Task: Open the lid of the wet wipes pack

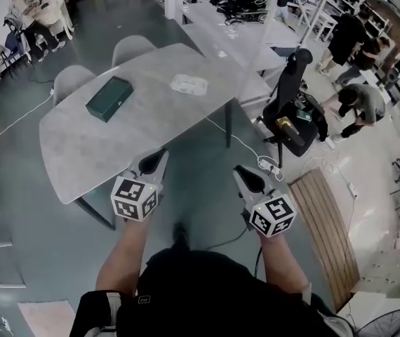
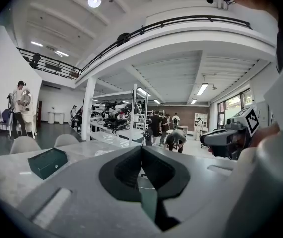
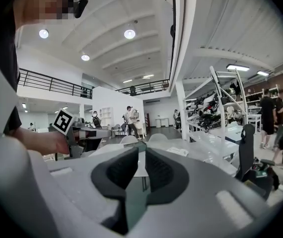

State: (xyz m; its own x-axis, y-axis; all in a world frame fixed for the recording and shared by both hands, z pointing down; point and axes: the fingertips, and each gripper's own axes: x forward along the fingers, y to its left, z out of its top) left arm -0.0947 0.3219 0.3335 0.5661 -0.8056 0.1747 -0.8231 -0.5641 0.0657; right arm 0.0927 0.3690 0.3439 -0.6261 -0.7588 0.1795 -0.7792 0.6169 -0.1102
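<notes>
The wet wipes pack (image 1: pixel 189 84), white and flat, lies with its lid down near the far edge of the grey table (image 1: pixel 81 153); it also shows in the right gripper view (image 3: pixel 178 151). Both grippers hover over the floor short of the table's near edge, well apart from the pack. My left gripper (image 1: pixel 154 161) is shut with nothing in it, its pads meeting (image 2: pixel 141 148). My right gripper (image 1: pixel 248 178) is shut and empty too (image 3: pixel 141 147). Each gripper appears in the other's view: the right gripper (image 2: pixel 228 138) and the left gripper (image 3: pixel 79 132).
A dark green box (image 1: pixel 109 98) (image 2: pixel 47 162) lies on the table left of the pack. Two grey chairs (image 1: pixel 131 48) stand behind the table. A black office chair (image 1: pixel 291 111), floor cables (image 1: pixel 267 163) and a wooden pallet (image 1: pixel 330 223) are at the right. Several people stand around.
</notes>
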